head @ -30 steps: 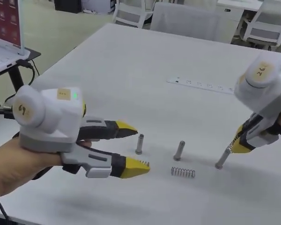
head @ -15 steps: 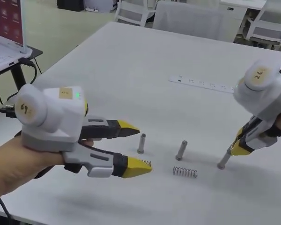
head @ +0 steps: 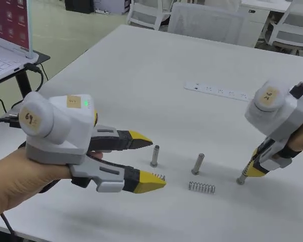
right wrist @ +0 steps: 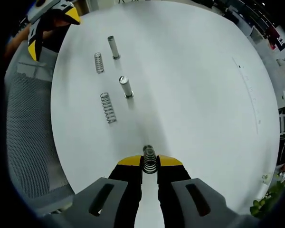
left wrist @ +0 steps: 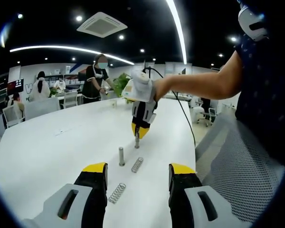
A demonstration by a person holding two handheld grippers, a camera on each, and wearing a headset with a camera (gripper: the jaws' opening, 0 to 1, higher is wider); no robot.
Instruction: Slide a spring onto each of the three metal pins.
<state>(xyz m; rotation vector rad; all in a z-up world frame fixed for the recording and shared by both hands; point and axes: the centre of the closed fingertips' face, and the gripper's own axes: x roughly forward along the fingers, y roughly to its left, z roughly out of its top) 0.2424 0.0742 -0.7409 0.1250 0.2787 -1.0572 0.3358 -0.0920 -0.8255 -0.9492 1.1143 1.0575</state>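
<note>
- Yellow-tipped jaws of the right gripper [right wrist: 150, 162] are clenched on a spring [right wrist: 149, 156] at the lower centre of the right gripper view. In the head view this gripper sits at the right edge, tips pointing down over the right-hand pin [head: 241, 177].
- Likely trouble: if the coil meets the pin's top off-axis, it could catch on the rim, buckle, or tip the pin, which seems to stand free. Whether the pin is already inside the coil cannot be told.
- Letting go too soon could let the spring flick off and roll across the white table [head: 141, 75].
- Outward from there, the middle pin [head: 197, 164] stands upright, with a loose spring [head: 201, 187] lying just beside its base, toward the bottom of the frame.
- Further left, the left pin [head: 154, 156] stands bare. A second loose spring [head: 159, 176] lies near it, right at the lower jaw of the left gripper [head: 155, 161].
- The left gripper is released, jaws wide apart and grasping nothing; a careless sweep from it could knock the left pin over.
</note>
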